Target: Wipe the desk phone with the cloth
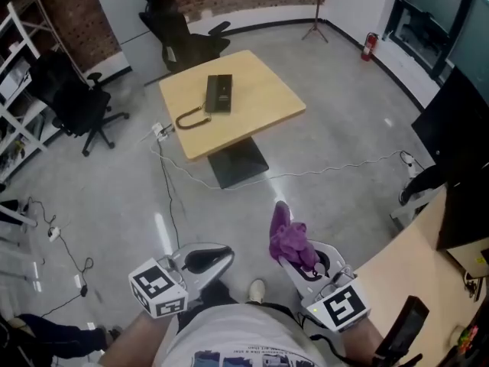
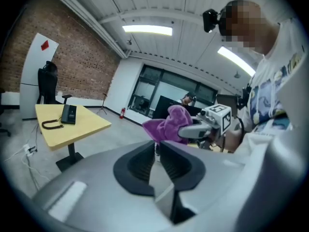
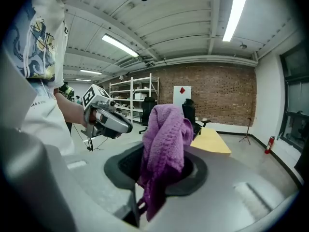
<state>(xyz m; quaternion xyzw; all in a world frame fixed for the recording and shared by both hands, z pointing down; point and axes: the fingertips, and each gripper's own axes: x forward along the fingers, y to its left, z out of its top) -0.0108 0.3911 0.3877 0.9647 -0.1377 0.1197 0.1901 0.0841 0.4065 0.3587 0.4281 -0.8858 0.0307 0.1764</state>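
**Cloth in the right claw, phone waiting on the desk**

The only markings I can make out are the black-and-white square markers on the cube of each claw and a red diamond on a white panel (image 2: 44,45) beyond the desk; any print on the phone is too small to read.

The desk phone (image 1: 218,94) lies flat on the desk (image 1: 263,109), left of the middle of the top; it is a dark oblong, its long axis running from the desk's near side to its far side, roughly along the left edge; which end is its top I cannot tell; a dark curved piece (image 1: 189,118), handset or cord, lies just beside it, toward the desk's near left corner.

Both claws hang over the grey floor (image 1: 336,140), well apart from the desk on its near side; the right claw (image 1: 299,252) is clenched on the cloth (image 1: 287,237), a purple bundle that stands up out of the jaws and droops over them; the left claw (image 1: 218,257) is clenched almost together, nothing between its jaws.

A black office chair (image 1: 179,33) stands at the desk's far side.
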